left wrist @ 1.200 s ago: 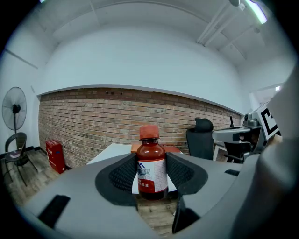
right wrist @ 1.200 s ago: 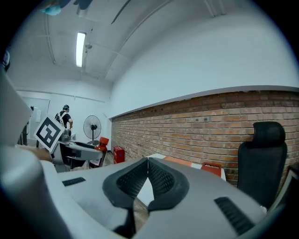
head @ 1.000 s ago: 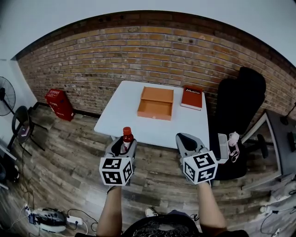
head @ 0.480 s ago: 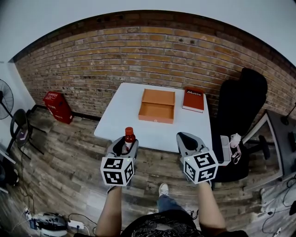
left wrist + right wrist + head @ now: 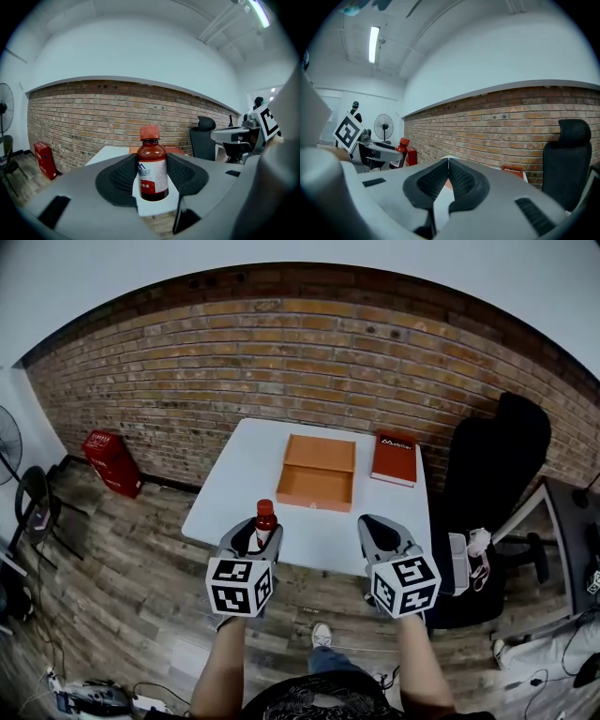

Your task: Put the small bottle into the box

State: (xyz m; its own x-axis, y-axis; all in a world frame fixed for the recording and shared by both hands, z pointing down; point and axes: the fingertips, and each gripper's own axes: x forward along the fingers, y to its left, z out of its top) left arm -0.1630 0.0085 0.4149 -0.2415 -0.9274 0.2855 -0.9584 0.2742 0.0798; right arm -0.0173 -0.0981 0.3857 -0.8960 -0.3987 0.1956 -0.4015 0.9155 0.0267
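Note:
A small brown bottle with a red cap and a white label stands upright between the jaws of my left gripper, which is shut on it; in the left gripper view the bottle fills the gap between the black pads. The open orange box lies on the white table, well ahead of both grippers. My right gripper is shut with nothing in it, its pads touching in the right gripper view. Both grippers hover at the table's near edge.
A red book lies on the table right of the box. A black office chair stands to the right, a red crate by the brick wall at left, a fan at the far left. Wooden floor lies below.
The table and box have come nearer and lower in the head view as I stepped forward. Both grippers keep their poses, the bottle still held.

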